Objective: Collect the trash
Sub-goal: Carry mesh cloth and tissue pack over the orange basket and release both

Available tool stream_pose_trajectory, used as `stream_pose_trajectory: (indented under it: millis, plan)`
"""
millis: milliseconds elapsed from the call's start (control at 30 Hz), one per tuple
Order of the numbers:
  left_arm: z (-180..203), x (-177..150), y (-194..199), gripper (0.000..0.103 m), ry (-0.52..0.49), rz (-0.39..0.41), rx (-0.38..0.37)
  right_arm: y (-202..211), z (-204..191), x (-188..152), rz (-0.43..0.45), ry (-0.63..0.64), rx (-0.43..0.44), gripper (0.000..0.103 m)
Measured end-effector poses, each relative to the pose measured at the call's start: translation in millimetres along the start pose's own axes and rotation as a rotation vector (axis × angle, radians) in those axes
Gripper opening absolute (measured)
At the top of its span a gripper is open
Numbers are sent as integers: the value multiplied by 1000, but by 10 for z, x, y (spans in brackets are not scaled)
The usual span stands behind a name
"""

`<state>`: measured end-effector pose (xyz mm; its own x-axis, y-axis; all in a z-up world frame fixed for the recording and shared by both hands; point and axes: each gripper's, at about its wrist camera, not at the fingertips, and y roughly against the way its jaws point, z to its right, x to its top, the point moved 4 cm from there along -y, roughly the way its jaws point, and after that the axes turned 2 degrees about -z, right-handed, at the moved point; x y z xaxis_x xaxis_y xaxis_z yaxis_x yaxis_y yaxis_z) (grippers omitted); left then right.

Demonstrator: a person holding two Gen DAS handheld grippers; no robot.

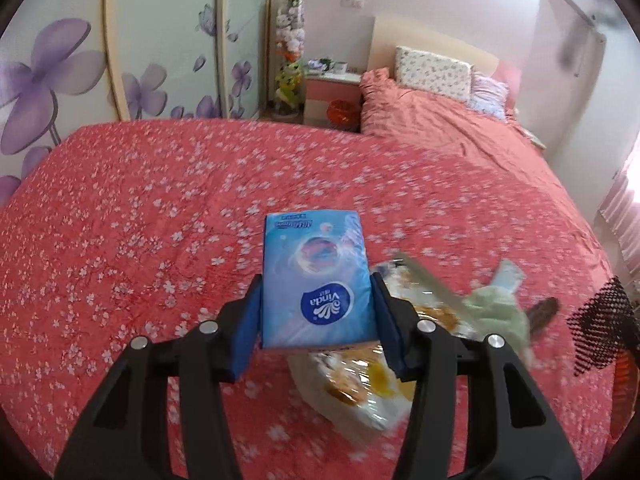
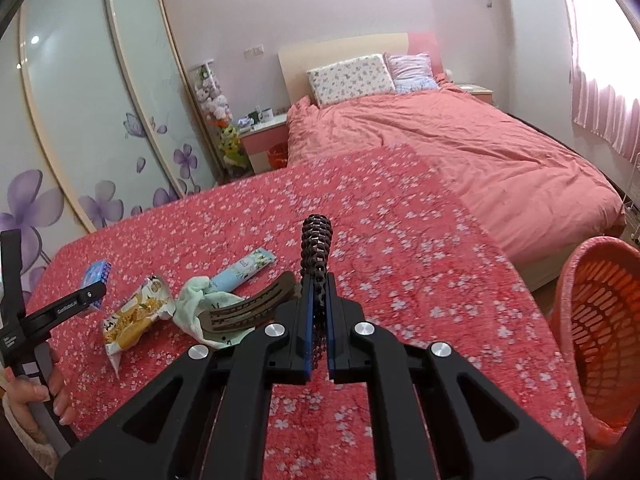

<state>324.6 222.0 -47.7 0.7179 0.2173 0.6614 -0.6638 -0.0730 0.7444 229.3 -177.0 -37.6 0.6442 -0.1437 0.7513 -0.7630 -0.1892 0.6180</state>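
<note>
Left wrist view, left to right: wardrobe doors printed with purple flowers; red cloth with small white blossoms, covering the work surface; left gripper, jaws part-way apart and clamped on a blue Vinda tissue pack, blue pads pressed to its two long sides, pack lifted clear of the cloth; below and right of it, a clear snack wrapper with yellow print, lying on the cloth, blurred; pale green cloth just beyond the wrapper; black mesh item at the right edge; bed with salmon duvet and two pillows in the background.

Right wrist view, left to right: a hand on the handle of the left gripper, tissue pack between its fingers; snack wrapper flat on the red cloth; pale green cloth touching a brown hair clip; a long pale blue packet behind them; right gripper, jaws nearly closed, pinching the black mesh item, which stands up past the fingertips; orange slatted basket at the right edge, beside the cloth-covered surface, tilted towards the camera.
</note>
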Motion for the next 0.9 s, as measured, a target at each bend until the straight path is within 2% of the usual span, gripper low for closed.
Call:
stream_pose_trajectory:
  millis: [233, 433, 900]
  plan:
    - [434, -49, 390, 51, -82, 40, -79, 282, 150, 49, 52, -25, 0, 5]
    - [948, -162, 666, 51, -163, 56, -176, 510, 313, 67, 95, -56, -10, 5]
    - [2243, -563, 996, 51, -332, 47, -392, 1007, 944, 30, 181, -142, -88, 5]
